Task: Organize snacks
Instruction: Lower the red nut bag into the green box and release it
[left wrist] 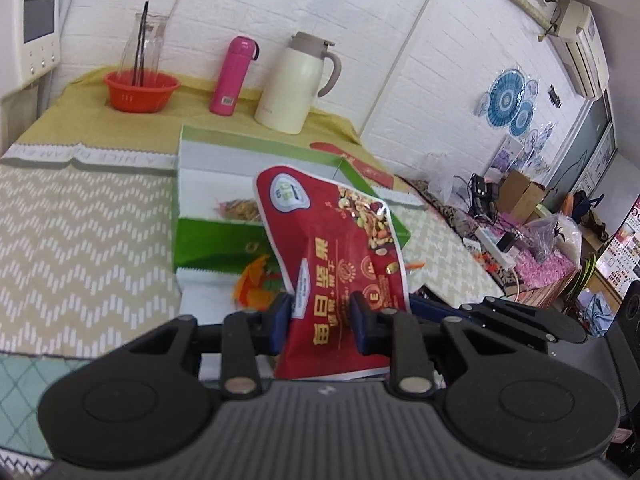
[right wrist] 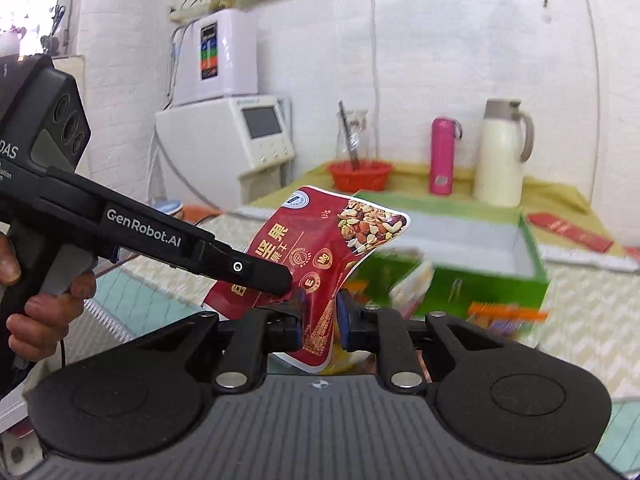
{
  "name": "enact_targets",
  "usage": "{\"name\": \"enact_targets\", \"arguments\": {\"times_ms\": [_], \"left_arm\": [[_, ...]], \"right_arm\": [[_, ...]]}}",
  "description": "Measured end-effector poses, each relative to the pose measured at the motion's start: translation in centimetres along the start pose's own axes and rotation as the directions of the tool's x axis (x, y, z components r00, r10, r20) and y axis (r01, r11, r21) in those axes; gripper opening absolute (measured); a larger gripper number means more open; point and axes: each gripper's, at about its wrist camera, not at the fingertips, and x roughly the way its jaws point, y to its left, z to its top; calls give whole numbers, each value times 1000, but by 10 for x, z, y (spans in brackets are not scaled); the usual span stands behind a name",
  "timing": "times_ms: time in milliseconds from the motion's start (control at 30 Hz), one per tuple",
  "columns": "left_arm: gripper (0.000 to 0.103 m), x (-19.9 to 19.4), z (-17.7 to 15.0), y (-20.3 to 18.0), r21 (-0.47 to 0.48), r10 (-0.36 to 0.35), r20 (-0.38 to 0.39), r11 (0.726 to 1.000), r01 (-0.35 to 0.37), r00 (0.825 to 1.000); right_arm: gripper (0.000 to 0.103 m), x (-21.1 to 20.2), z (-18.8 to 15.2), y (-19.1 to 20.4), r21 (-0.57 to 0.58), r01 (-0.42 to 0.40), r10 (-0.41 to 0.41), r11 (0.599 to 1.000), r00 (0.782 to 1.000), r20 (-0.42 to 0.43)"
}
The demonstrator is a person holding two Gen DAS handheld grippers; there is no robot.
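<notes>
Both tools grip the same red nut packet [left wrist: 340, 256]. Our left tool [left wrist: 320, 312], at the lower centre of the left wrist view, has its blue pads pressed on the packet's lower part, jaws drawn in but held somewhat apart by the bag. In the right wrist view that left tool [right wrist: 292, 284] reaches in from the left edge, a hand [right wrist: 44, 300] around its grip, and its tip meets the packet [right wrist: 320, 248] at mid-frame. Just right of it our right tool [right wrist: 320, 316] pinches the packet's lower edge between nearly closed pads. The packet stands bent and lifted off the desk [left wrist: 80, 232], in front of the open green box [right wrist: 500, 276], which sits right of centre in that view. Inside the box [left wrist: 208, 240] we see another snack bag, though not clearly. Along the top of the left view stand a red bowl [left wrist: 142, 90], a pink bottle [left wrist: 234, 76] and a cream jug [left wrist: 296, 84].
</notes>
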Motion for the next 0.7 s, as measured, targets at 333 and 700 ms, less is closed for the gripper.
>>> {"name": "enact_targets", "arguments": {"times_ms": [333, 700], "left_arm": [[26, 84, 67, -16, 26, -41, 31, 999, 40, 999], [27, 178, 88, -2, -41, -39, -103, 999, 35, 994]], "right_arm": [[31, 41, 38, -79, 53, 107, -108, 993, 994, 33], [31, 91, 30, -141, 116, 143, -134, 983, 988, -82]]}}
